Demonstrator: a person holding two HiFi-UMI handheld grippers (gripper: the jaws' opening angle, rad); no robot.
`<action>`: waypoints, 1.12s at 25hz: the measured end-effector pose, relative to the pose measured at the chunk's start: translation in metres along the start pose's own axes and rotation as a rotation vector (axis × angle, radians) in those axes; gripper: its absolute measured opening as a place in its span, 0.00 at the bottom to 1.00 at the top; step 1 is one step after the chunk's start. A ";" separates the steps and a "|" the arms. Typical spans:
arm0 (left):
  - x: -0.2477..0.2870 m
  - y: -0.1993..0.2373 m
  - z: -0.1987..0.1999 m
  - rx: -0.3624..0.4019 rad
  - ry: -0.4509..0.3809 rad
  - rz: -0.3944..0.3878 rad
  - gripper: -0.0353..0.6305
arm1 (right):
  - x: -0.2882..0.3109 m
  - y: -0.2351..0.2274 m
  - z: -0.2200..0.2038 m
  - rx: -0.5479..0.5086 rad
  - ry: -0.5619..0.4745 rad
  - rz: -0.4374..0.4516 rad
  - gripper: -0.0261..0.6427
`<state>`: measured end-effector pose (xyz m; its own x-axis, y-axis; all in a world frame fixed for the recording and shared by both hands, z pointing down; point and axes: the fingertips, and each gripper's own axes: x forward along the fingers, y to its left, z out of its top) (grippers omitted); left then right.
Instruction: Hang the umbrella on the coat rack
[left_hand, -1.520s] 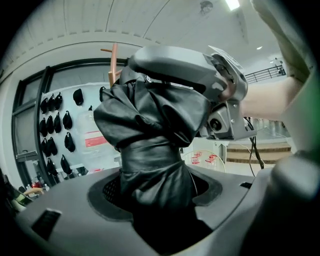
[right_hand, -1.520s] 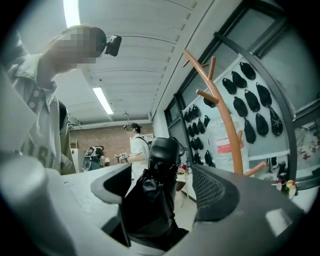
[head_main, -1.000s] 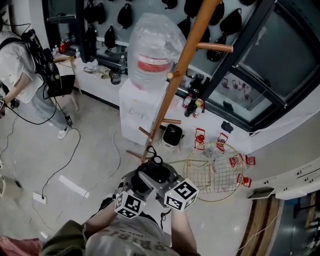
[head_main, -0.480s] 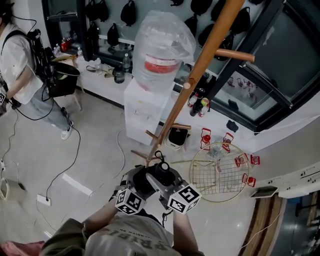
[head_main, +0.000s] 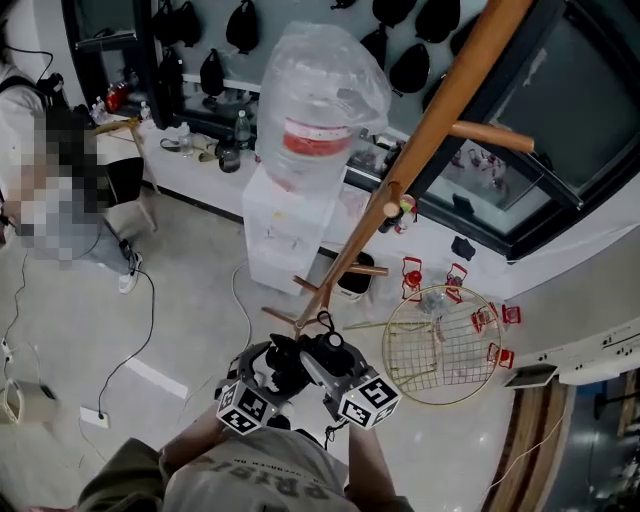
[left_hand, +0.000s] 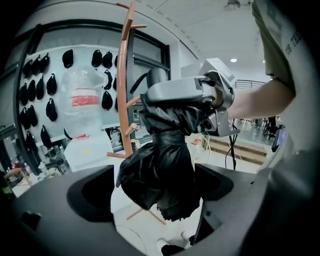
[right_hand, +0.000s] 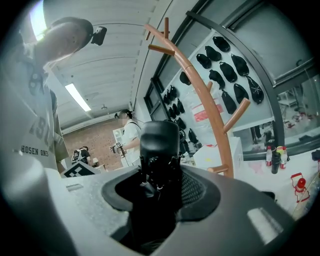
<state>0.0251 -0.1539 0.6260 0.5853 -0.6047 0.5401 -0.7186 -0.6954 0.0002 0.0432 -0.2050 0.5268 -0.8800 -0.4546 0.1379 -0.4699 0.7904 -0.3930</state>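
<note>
We see the folded black fabric umbrella (left_hand: 160, 175) held nearly upright in front of the person's chest. Its long axis runs vertically: the rounded black handle (right_hand: 159, 142) points up toward 12 o'clock in the right gripper view, and the bunched canopy hangs toward the floor at 6 o'clock in the left gripper view. The right gripper (right_hand: 159, 184) has its fingers clenched on the handle end, having just been closing a little. The left gripper (left_hand: 156, 200) has just been opening. Its fingers now stand released and wide apart, with the canopy hanging between them, unpressed. In the head view, the slanted brown wooden coat rack (head_main: 420, 150) rises from just beyond the grippers at 12 o'clock and leans toward 1 o'clock, apart from the umbrella. A round gold wire grid (head_main: 440, 345) lies on the floor at 3 o'clock of the grippers. A white water dispenser (head_main: 285, 230) stands at 11 o'clock.
</note>
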 end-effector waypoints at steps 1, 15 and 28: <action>-0.001 0.004 -0.005 -0.006 0.011 -0.001 0.77 | 0.001 -0.005 -0.002 0.006 0.000 -0.007 0.32; -0.002 0.052 0.018 -0.085 -0.036 0.023 0.77 | 0.018 -0.052 -0.051 0.001 0.093 -0.053 0.32; 0.007 0.072 0.030 -0.107 -0.049 0.070 0.77 | 0.019 -0.075 -0.075 0.006 0.173 -0.066 0.32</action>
<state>-0.0114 -0.2199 0.6043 0.5478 -0.6705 0.5004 -0.7928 -0.6070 0.0547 0.0569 -0.2423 0.6275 -0.8462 -0.4274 0.3182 -0.5272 0.7584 -0.3833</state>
